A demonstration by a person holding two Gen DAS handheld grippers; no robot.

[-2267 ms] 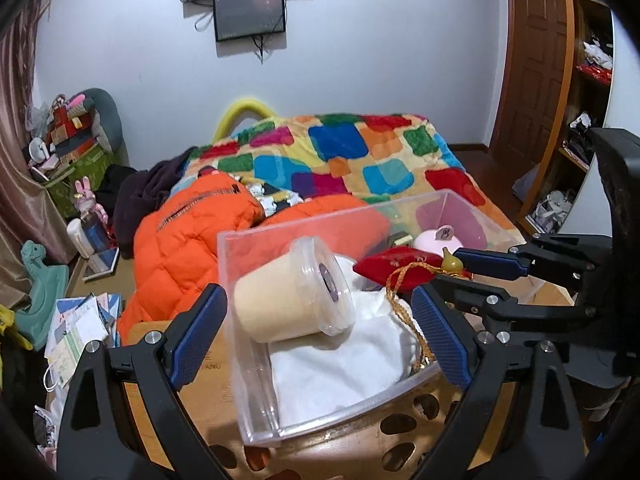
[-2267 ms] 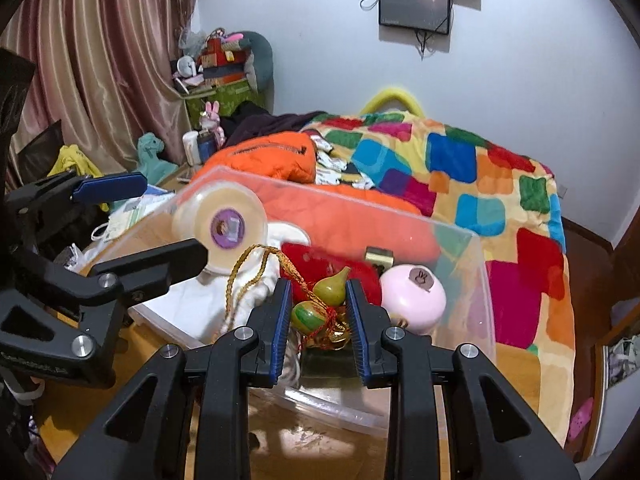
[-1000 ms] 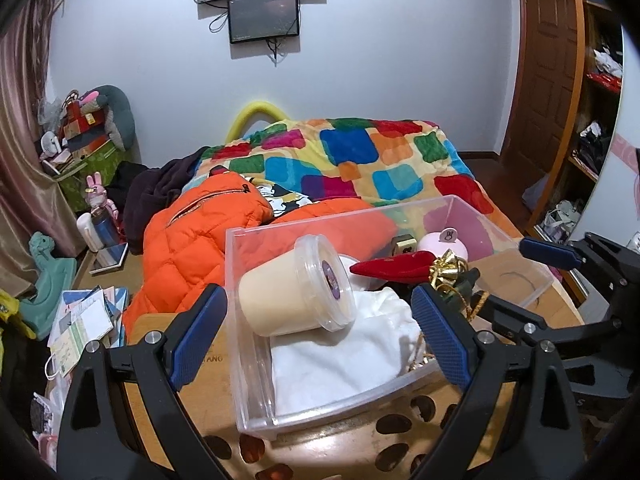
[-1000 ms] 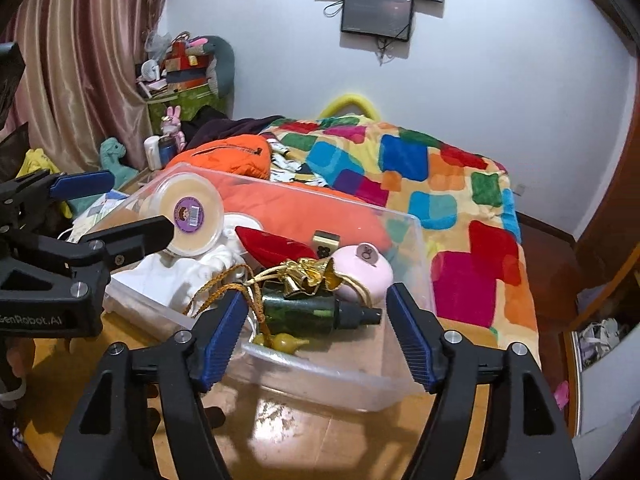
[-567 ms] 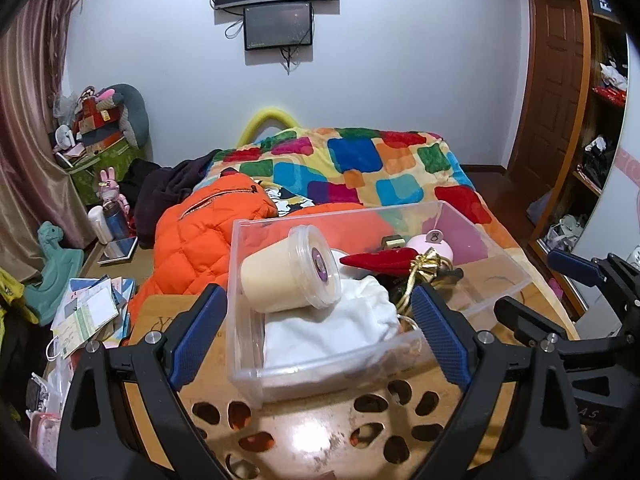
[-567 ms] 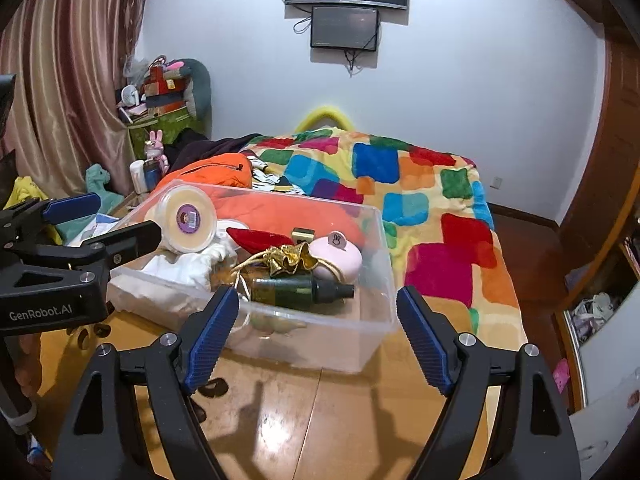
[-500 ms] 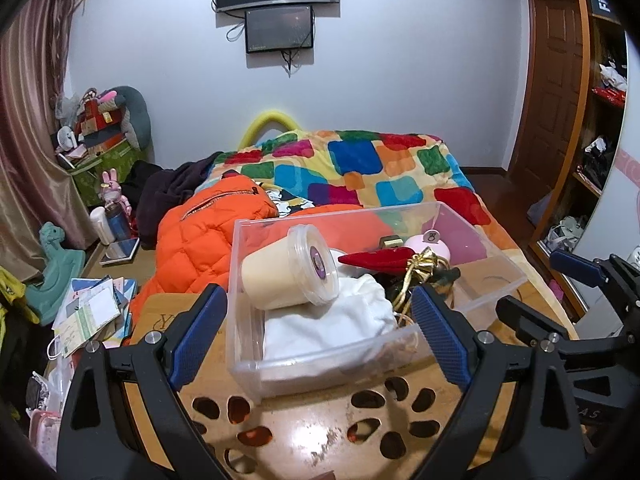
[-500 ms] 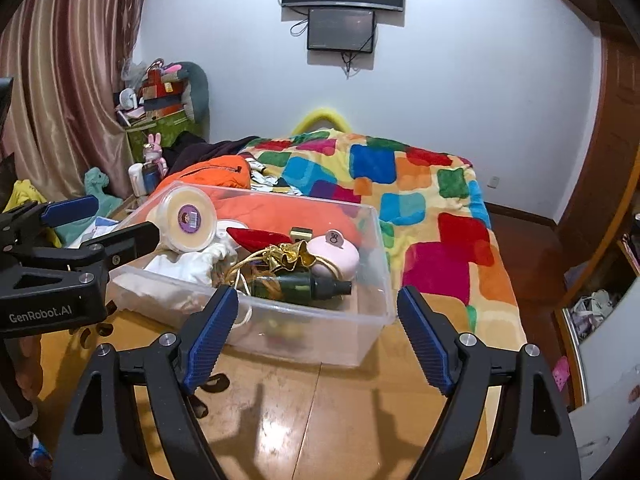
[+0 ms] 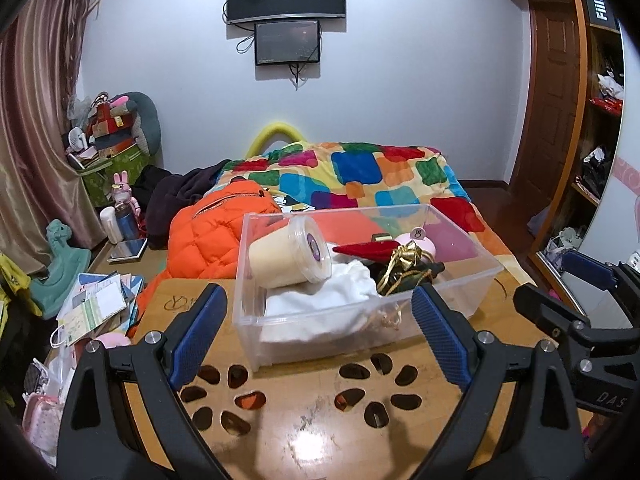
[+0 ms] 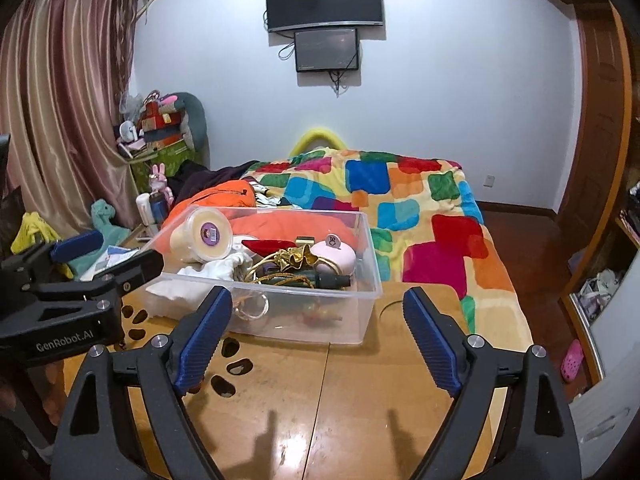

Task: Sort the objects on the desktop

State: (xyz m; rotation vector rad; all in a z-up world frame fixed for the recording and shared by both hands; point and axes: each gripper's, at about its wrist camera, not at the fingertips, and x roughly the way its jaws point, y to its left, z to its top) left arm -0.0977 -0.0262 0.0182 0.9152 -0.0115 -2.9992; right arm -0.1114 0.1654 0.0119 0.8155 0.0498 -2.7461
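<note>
Both tongs have drawn back from the clear bin on the worktop; the green bottle now lies inside. Left tongs stand apart and empty, right tongs are opening, nothing between. Next calls for finding another loose item.

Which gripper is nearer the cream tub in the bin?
Left. The left gripper faces the bin end where the cream tub lies; the right gripper, empty jaws opening, faces the opposite end, by the green bottle.

Both wrist cameras look slightly down past their fingers, close above the tabletop, sharing the clear box just beyond the fingertips.
</note>
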